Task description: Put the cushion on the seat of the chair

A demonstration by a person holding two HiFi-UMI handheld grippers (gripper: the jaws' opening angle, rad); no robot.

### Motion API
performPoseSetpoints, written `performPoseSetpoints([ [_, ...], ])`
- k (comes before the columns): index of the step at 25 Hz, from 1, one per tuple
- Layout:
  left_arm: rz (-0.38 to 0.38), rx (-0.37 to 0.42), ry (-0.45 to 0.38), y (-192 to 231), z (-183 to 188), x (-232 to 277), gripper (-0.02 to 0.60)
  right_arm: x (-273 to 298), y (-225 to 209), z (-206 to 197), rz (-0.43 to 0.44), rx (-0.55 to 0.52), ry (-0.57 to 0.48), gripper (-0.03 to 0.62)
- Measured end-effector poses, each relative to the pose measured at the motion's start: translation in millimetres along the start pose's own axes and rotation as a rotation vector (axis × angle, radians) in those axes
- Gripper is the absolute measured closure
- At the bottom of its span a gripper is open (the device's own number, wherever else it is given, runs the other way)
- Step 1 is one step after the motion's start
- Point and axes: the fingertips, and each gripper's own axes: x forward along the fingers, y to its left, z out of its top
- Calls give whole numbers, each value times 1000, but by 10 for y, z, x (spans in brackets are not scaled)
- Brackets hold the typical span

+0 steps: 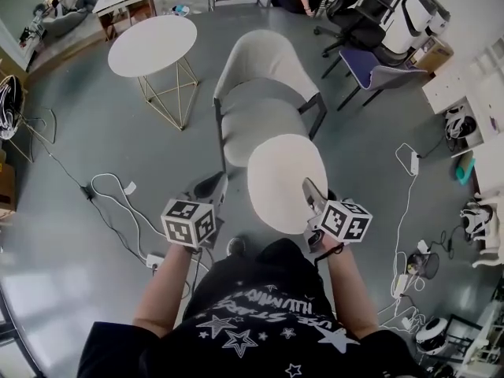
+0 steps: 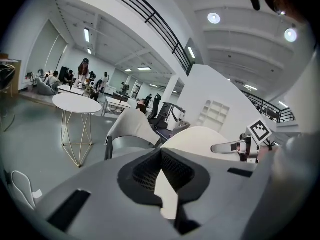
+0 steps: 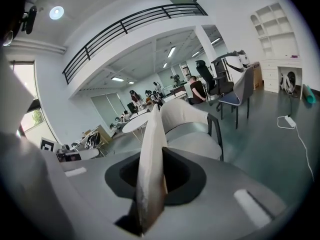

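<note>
A round cream cushion hangs in the air just in front of the grey shell chair, whose seat is bare. My right gripper is shut on the cushion's right rim. In the right gripper view the cushion stands edge-on between the jaws, with the chair beyond it. My left gripper sits at the cushion's left side. In the left gripper view a cream strip is pinched between its jaws, and the cushion domes up right behind them.
A round white table on a wire base stands left of the chair. White cables and a power strip lie on the grey floor to my left, more cables to my right. Office chairs and desks with people are farther back.
</note>
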Motion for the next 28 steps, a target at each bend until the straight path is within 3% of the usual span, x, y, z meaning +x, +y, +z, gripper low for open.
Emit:
performPoseSetpoints([
  [12, 102, -30, -33, 416, 133, 338, 572, 831, -211, 423, 80, 30, 9, 531],
  [22, 200, -34, 19, 765, 402, 1141, 572, 1958, -438, 877, 201, 48, 106, 531],
  [28, 304, -117, -17, 1018, 643, 1520, 572, 2494, -634, 1108, 260, 72, 154, 531],
])
